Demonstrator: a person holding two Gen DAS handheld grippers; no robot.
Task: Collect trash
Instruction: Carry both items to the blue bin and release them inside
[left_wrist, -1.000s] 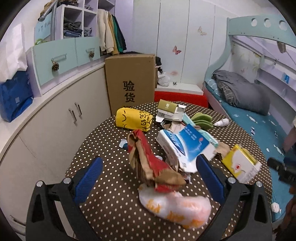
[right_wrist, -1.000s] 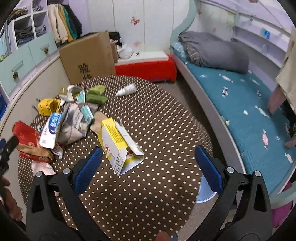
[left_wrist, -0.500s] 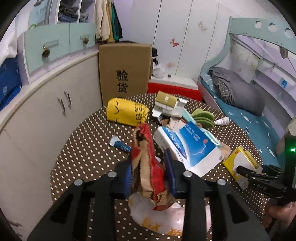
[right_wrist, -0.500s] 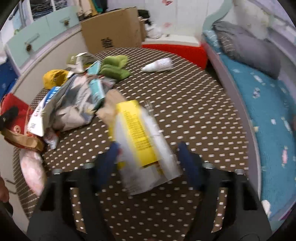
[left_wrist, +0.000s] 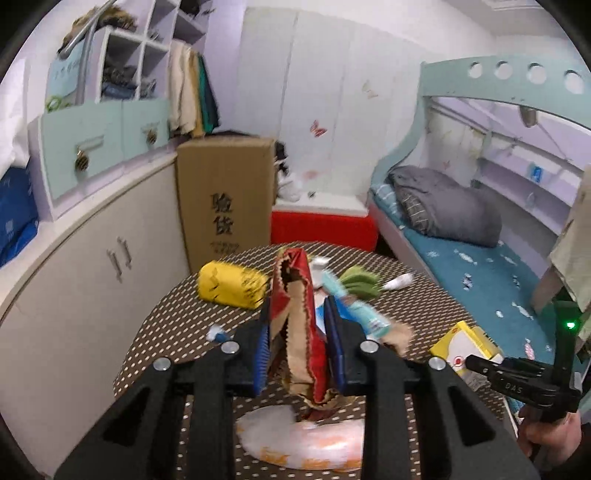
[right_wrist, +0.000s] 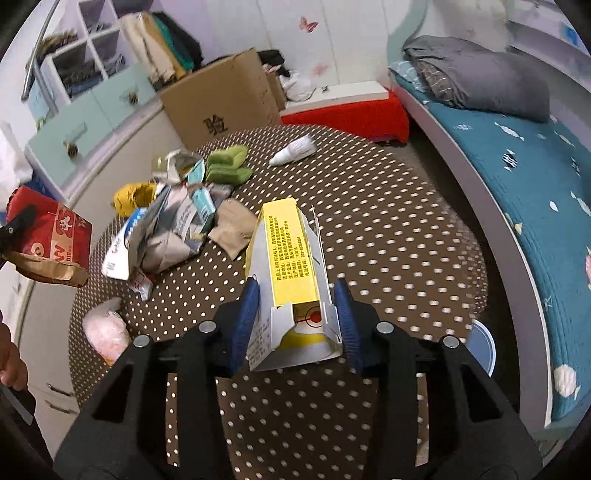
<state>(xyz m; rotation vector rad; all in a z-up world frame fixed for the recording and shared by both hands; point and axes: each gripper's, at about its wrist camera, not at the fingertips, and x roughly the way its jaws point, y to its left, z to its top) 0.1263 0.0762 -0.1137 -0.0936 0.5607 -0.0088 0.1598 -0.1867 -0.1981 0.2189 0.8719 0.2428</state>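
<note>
A red and brown paper bag (left_wrist: 291, 280) hangs clear of the brown polka-dot table (right_wrist: 388, 229), with my left gripper (left_wrist: 297, 314) shut on its crumpled middle. The right wrist view shows the same bag (right_wrist: 51, 240) raised at the far left. My right gripper (right_wrist: 295, 291) has a yellow and white box (right_wrist: 291, 251) between its blue pads. Its jaws are closing and both pads touch the box's sides. The box lies lengthwise on the table, with its open end towards the camera. In the left wrist view the box (left_wrist: 465, 343) sits at the table's right edge.
A white and orange plastic bag (left_wrist: 303, 439) lies below the lifted bag. A yellow pouch (left_wrist: 231, 284), torn cartons (right_wrist: 166, 236), green pieces (right_wrist: 225, 164) and a white bottle (right_wrist: 293, 151) litter the table. Behind stands a cardboard box (left_wrist: 225, 199); a bed (right_wrist: 517, 155) runs along the right.
Both grippers went from wide open to closed on trash. The left took the red paper bag and lifted it off the table. The right moved down onto the yellow box.
</note>
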